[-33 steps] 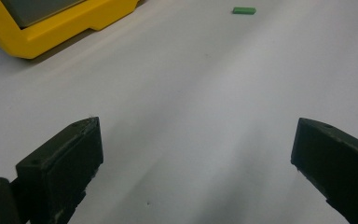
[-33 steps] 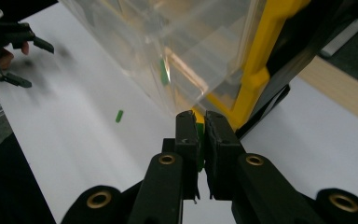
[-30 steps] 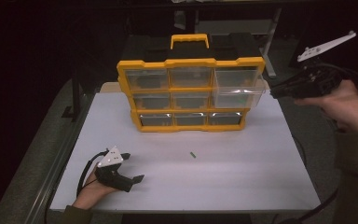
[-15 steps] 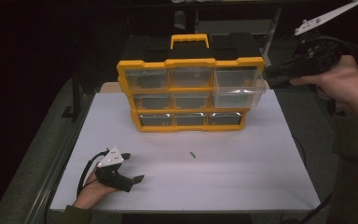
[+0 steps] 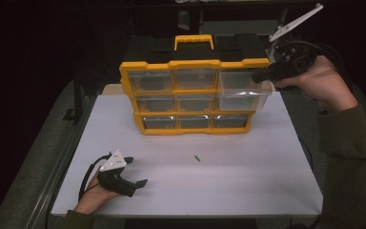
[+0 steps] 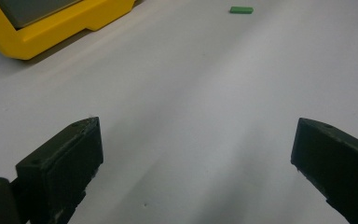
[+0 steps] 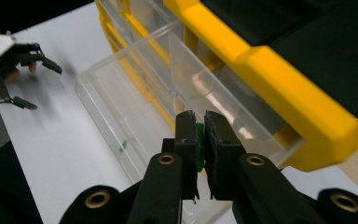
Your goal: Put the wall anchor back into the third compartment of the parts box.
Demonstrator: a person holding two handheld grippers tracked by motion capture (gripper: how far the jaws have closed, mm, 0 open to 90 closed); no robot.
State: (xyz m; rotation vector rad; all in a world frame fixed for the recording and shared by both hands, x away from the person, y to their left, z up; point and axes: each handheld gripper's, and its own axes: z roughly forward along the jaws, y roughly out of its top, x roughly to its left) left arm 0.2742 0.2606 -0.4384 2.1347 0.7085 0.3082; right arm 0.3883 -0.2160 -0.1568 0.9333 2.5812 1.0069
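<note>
1. Pinching a thin green piece (image 7: 199, 148) between nearly shut jaws, the right tongs (image 5: 259, 75) hover at the far right of the desk (image 5: 267, 191), above the pulled-out clear drawer (image 5: 244, 98). The grip is narrow because the piece is a small flat sliver; only its edge peeps out between the pads in the right gripper view.

2. That drawer juts forward from the top right slot of the yellow organiser (image 5: 194, 95), presumably left open so the piece can be dropped straight in. Through its clear wall, some small green bits (image 7: 122, 145) appear to lie on its floor already (they are too faint to count).

3. The organiser stands upright at the far middle of the desk, fronts facing the person, which keeps every drawer within reach of either hand.

4. A second green piece (image 5: 197, 158) lies flat on the bare desk, nearer than the organiser and well apart from it, probably waiting its turn.

5. The left tongs (image 5: 132, 171) rest low at the near left, jaws wide apart and holding nothing, pointed roughly toward that loose piece, as the left gripper view shows it far ahead (image 6: 241, 10).
</note>
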